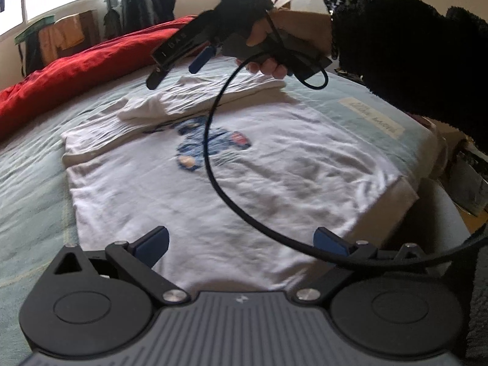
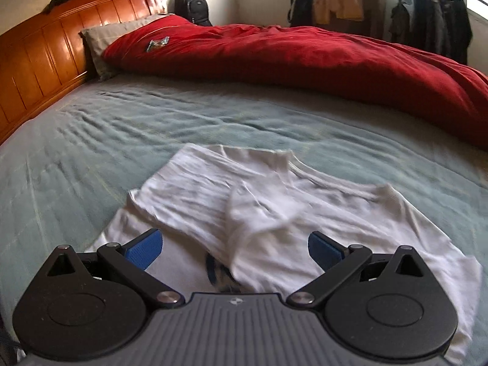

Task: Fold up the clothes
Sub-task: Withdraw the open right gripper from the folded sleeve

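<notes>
2 grippers: both spread wide, grasping nothing
Left gripper (image 1: 241,241): low over the shirt's hem end
Right gripper (image 2: 235,248): above the folded sleeve
White T-shirt (image 1: 274,177): flat on the green bedsheet (image 2: 91,128), 1 sleeve folded inward
Red duvet (image 2: 305,58): bunched beyond

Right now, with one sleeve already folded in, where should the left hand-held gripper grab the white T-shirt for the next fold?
Probably the bottom hem of the white T-shirt, at the corner just ahead of the left hand-held gripper. Come in low from the hem side: that edge lies flat and free on the bedsheet, and the open jaws already straddle it.
</notes>
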{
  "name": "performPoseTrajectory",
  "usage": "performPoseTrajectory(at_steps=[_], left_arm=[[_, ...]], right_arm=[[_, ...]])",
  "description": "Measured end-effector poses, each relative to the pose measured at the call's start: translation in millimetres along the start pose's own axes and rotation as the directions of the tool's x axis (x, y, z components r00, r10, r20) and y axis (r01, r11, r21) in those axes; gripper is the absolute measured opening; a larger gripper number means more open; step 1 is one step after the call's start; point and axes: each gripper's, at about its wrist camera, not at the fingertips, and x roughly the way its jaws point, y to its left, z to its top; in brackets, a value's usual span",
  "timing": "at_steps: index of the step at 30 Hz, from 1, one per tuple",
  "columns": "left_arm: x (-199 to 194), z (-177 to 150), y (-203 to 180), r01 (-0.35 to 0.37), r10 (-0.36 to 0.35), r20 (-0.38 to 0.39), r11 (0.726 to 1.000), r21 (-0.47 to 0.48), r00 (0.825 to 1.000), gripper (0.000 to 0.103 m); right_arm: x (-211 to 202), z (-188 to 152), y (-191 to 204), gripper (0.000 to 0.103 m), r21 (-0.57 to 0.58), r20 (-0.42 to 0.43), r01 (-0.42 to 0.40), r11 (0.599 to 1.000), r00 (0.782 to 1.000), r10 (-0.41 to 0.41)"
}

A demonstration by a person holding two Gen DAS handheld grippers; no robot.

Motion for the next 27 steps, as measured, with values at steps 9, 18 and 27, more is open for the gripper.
performPoseTrajectory(at_steps=[9,18,27], left_arm=[[-36,14,-25,0.043,-0.044,0.025,0.997,0.069,0.999,0.101],[-21,55,16,-0.077,0.075,-0.034,0.997,-0.033,0.997,0.101],[-4,55,11,0.054,-0.045,-0.247,0.998,0.031,0.968,0.101]], right_arm=[[-40,-69,-28,0.103,-0.009,-0.049,0.125,0.992,0.991,-0.125],[-25,-109,-34,0.103,0.079,-0.014,0.069,0.994,0.998,-0.068],[-11,-139,-31,0.103,0.055,0.073,0.098,0.994,0.992,-0.101]])
